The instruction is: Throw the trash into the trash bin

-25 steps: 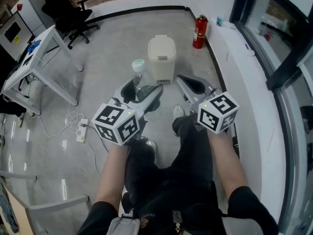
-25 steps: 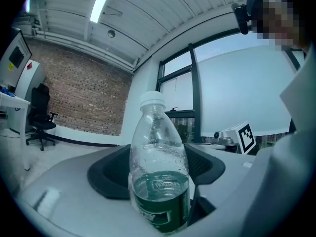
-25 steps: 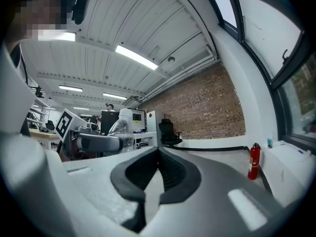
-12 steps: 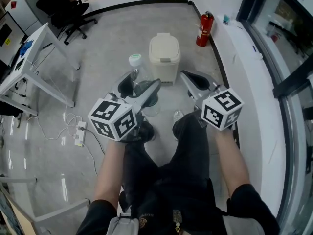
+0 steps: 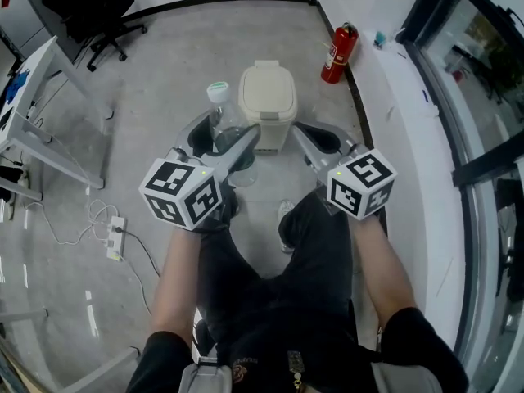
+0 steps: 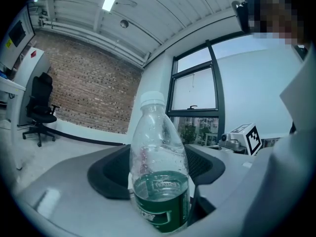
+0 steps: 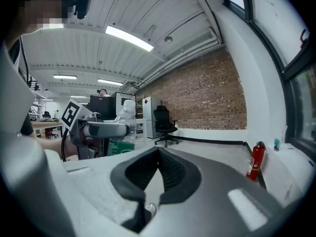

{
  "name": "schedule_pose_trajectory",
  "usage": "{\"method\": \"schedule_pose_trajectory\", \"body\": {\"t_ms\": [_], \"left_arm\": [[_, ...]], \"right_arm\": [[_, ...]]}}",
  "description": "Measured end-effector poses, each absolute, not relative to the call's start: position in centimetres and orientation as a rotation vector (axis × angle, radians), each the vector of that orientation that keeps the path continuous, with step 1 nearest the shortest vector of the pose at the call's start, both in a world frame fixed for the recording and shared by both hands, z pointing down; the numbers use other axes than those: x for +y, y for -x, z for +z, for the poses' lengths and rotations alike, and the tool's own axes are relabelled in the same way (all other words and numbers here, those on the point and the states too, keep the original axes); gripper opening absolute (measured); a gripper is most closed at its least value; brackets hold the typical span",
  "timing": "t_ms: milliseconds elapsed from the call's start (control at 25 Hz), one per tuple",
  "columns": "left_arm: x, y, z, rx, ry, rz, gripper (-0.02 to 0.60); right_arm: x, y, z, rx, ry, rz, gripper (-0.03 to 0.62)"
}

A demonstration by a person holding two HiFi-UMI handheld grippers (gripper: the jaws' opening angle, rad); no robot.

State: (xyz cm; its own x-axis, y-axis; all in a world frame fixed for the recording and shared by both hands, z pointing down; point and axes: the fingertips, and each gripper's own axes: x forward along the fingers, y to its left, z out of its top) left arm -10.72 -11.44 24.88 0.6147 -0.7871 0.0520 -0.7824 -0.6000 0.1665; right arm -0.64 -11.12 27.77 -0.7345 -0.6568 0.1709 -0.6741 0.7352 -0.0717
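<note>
A clear plastic bottle [image 5: 223, 119] with a white cap and green label stands upright between the jaws of my left gripper [image 5: 221, 137], which is shut on its lower body. The left gripper view shows the bottle [image 6: 159, 181] filling the jaw gap. The cream trash bin [image 5: 267, 95], lid down, stands on the floor just beyond both grippers. My right gripper [image 5: 315, 139] hovers to the bin's right, shut with nothing in it; in its own view the right gripper [image 7: 158, 154] has its pads together, and the bottle [image 7: 126, 113] shows at the left.
A red fire extinguisher [image 5: 337, 51] leans on the white wall to the bin's right. A black office chair [image 5: 82, 6] and a white table [image 5: 33, 113] are at the left, with a power strip [image 5: 115, 236] and cables on the floor. The person's legs are below the grippers.
Both grippers, and the person with them, have moved forward toward the bin, which now sits closer to the jaw tips. The bottle stays held in the left gripper.
</note>
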Motion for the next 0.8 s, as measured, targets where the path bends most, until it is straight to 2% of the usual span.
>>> {"method": "schedule_pose_trajectory", "body": {"t_ms": [800], "left_arm": [[-28.5, 8.7, 37.0, -1.301, -2.56, 0.132, 0.337]], "right_arm": [[-27.5, 0.1, 41.9, -2.673, -1.024, 0.449, 0.003]]}}
